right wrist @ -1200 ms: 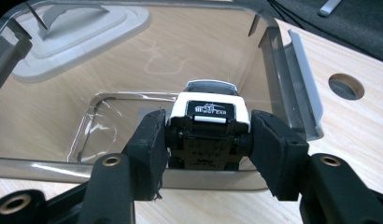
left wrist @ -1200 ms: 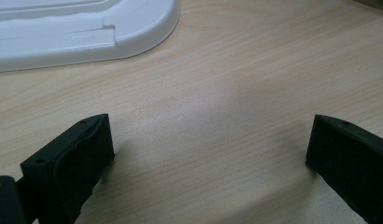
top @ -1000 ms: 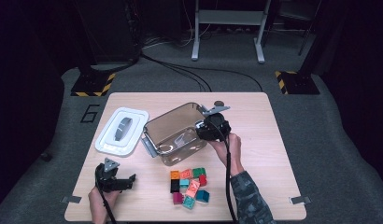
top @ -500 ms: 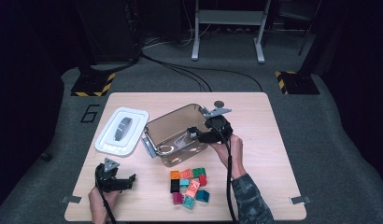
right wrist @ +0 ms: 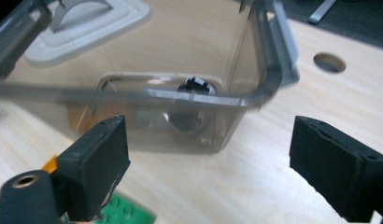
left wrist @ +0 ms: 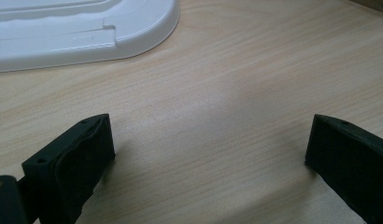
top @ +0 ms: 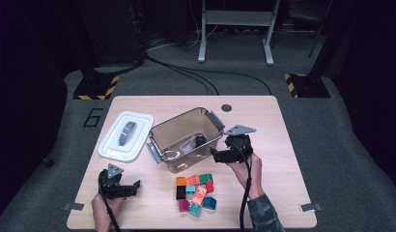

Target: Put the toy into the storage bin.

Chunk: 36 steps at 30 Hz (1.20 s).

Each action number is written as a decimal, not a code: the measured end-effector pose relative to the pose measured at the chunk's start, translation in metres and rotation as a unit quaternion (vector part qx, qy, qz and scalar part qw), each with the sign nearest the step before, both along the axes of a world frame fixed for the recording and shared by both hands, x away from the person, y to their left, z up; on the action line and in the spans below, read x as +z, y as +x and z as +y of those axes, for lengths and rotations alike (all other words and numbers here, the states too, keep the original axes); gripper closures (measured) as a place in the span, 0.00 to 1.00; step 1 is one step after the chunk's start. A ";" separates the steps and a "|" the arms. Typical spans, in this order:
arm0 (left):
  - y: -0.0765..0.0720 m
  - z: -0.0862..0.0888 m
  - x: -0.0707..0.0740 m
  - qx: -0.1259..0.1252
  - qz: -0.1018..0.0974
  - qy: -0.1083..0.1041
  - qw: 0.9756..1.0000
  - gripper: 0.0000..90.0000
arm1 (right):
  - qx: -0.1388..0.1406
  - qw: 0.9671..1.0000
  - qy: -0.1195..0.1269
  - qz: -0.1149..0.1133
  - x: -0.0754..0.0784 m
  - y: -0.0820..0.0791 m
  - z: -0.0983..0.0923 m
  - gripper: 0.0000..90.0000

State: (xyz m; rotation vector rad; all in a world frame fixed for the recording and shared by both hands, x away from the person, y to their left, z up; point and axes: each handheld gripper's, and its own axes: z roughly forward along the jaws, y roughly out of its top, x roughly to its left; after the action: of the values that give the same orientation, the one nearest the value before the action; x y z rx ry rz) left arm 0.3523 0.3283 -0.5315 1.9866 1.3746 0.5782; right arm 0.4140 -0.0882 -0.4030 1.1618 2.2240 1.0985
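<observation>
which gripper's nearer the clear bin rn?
Right. The right gripper sits just off the near right corner of the clear plastic bin, jaws open and empty. The left gripper rests at the table's near left, below the white lid, well away from it.

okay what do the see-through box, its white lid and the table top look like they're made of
The box looks like smoke-tinted clear plastic: the table shows through its glossy walls. The white lid seems moulded plastic, smooth with a soft sheen. The table shows pale wood grain, matte; solid wood or laminate, I can't tell.
</observation>
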 end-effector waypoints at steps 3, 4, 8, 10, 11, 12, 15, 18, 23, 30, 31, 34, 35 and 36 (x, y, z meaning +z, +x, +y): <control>0.000 0.000 0.000 0.000 0.000 0.000 1.000 0.01 | 0.002 1.000 0.002 0.017 -0.014 -0.010 -0.005 0.09; 0.000 0.000 0.000 0.000 0.000 0.000 1.000 0.01 | 0.002 1.000 0.002 0.020 -0.018 -0.013 -0.006 0.08; 0.000 0.000 0.000 0.000 0.000 0.000 1.000 0.01 | 0.011 0.999 0.001 0.035 -0.034 -0.026 -0.004 0.09; 0.000 0.000 0.000 0.000 0.000 0.000 1.000 0.01 | 0.017 0.999 0.001 0.045 -0.045 -0.032 -0.001 0.10; 0.000 0.000 0.000 0.000 0.000 0.000 1.000 0.01 | 0.021 0.999 -0.001 0.050 -0.050 -0.034 0.001 0.10; 0.000 0.000 0.000 0.000 0.000 0.000 1.000 0.01 | 0.025 0.998 -0.004 0.056 -0.057 -0.036 0.004 0.10; 0.000 0.000 0.000 0.000 0.000 0.000 1.000 0.01 | 0.031 0.997 -0.005 0.072 -0.069 -0.041 0.010 0.12; 0.000 0.000 0.000 0.000 0.000 0.000 1.000 0.01 | 0.043 0.996 -0.009 0.082 -0.082 -0.047 0.018 0.16; 0.000 0.000 0.000 0.000 0.000 0.000 1.000 0.01 | 0.049 0.994 -0.023 0.091 -0.090 -0.055 0.026 0.30; 0.000 0.000 0.000 0.000 0.000 0.000 1.000 0.01 | 0.047 0.993 -0.030 0.102 -0.096 -0.059 0.022 0.52; 0.000 0.000 0.000 0.000 0.000 0.000 1.000 0.01 | 0.049 0.993 -0.033 0.102 -0.096 -0.059 0.020 0.55; 0.000 0.000 0.000 0.000 0.000 0.000 1.000 0.01 | 0.041 0.993 -0.031 0.106 -0.098 -0.058 0.016 0.62; 0.000 0.000 0.000 0.000 0.000 0.000 1.000 0.01 | 0.042 0.993 -0.033 0.107 -0.098 -0.057 0.014 0.64; 0.000 0.000 0.000 0.000 0.000 0.000 1.000 0.01 | 0.040 0.993 -0.033 0.103 -0.098 -0.056 0.013 0.66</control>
State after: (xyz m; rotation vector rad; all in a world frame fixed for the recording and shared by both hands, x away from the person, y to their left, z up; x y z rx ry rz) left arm 0.3523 0.3283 -0.5315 1.9867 1.3748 0.5783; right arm 0.3579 -0.0754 -0.5010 1.2159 2.4644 0.9642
